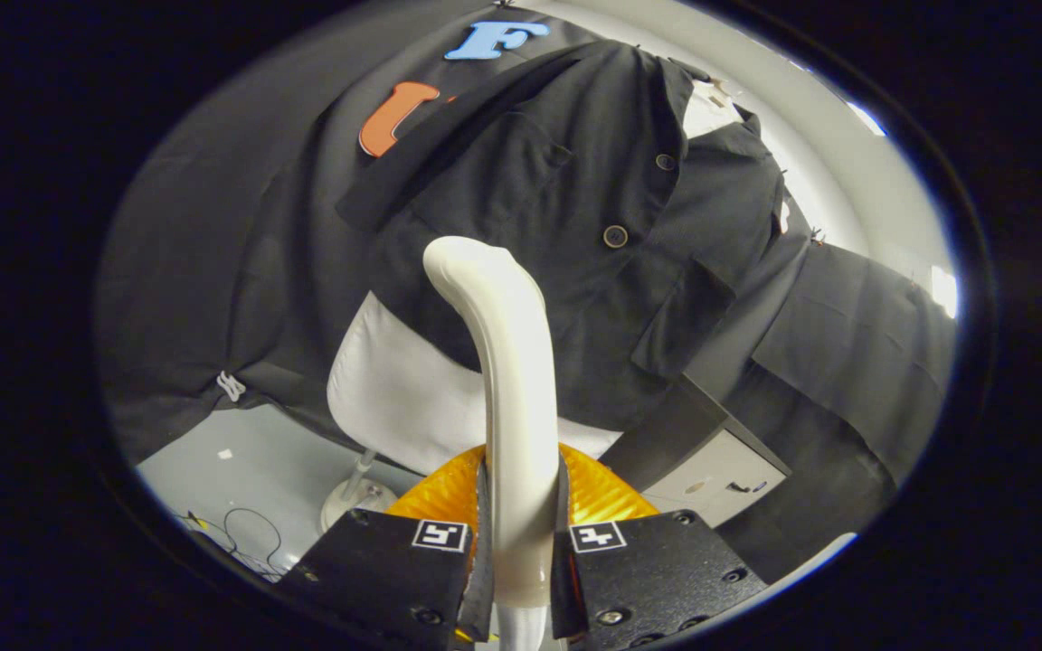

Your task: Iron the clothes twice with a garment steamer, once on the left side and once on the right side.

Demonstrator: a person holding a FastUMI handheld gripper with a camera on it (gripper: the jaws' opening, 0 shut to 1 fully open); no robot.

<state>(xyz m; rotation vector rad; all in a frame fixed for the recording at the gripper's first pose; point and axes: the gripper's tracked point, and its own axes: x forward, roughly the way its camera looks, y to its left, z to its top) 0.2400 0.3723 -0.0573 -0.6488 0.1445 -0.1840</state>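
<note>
In the gripper view the tongs are clamped on the white handle of one garment steamer, both fingers pressing its sides low down, with its curved head rising ahead of them toward the shirt. One dark shirt hangs on a white mannequin torso, just beyond the steamer's head; whether the head touches the cloth I cannot tell. Two buttons show along the shirt's placket, to the right of the steamer's head. The steamer looks rigid, smooth and somewhat slippery, probably top-heavy, so a firm hold low on the handle, as here, seems sensible. The shirt reads as light and soft, likely to sway or bunch if pushed. Below the shirt the mannequin's stand meets the floor, and one pale cabinet sits to the shirt's lower right.
</note>
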